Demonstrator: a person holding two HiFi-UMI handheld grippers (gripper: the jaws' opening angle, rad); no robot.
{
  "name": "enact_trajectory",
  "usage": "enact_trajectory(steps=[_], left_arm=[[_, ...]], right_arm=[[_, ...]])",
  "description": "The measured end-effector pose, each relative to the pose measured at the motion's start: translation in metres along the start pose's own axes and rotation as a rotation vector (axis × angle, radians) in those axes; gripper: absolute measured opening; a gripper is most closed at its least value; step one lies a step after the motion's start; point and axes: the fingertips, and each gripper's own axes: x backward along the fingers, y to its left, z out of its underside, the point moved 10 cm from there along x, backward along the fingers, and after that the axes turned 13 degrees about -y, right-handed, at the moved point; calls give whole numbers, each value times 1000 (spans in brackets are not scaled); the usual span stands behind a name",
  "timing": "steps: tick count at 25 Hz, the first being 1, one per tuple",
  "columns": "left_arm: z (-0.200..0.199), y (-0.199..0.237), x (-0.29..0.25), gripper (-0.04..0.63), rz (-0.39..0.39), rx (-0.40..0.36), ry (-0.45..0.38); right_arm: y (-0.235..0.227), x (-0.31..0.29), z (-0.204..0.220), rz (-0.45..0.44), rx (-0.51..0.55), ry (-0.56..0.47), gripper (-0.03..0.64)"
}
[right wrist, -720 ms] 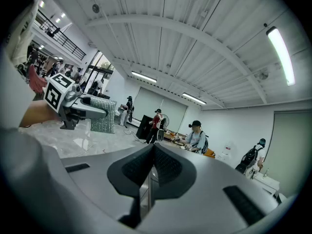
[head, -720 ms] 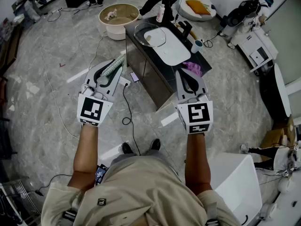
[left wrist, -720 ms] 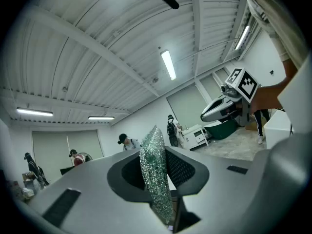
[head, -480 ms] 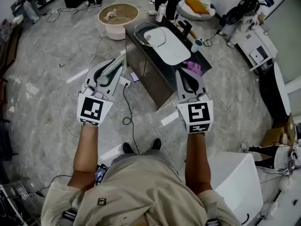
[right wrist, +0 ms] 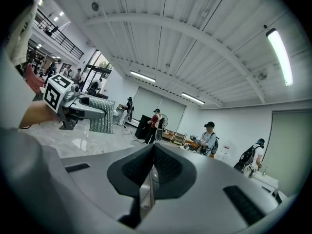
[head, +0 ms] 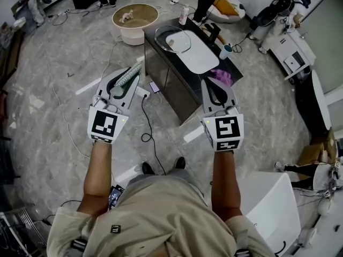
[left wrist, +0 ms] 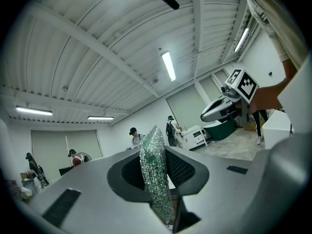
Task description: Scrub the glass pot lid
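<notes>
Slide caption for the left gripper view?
Left gripper shut on a glittery green scrub pad, pointed up toward the ceiling.

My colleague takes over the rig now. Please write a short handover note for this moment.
Left hand-held gripper: shut on the scouring pad.
Right hand-held gripper: shut, empty.
Glass pot lid: on the dark counter ahead, beside the white basin, untouched.
Done: pad is in hand.
Left: step to the counter and scrub the lid.

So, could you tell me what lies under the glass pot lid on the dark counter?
The glass pot lid covers the far end of a white oval tray, visible through the glass, and some of the dark counter. Anything smaller beneath cannot be made out.
</notes>
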Motion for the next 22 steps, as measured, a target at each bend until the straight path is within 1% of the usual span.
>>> enact_trajectory(steps=[4,8,12,16,22], left_arm=[[3,6,3,95,-4,9,-8],[8,10,1,95,-7,16,-1],[17,17,-10,95,-24,16,27],[27,22,-25,95,-48,2,65],[45,32,-60,95,-90,-17,111]], right_arm=[[6,-6,-1,-25,-39,-22,25],[3,-13,1,-22,-55,-20,26],[-12,-31,10,-13,-70,-20,26],[-31,-55,24,6,-80,-54,25],[-62,-102,48,-35,-108,-85,25]])
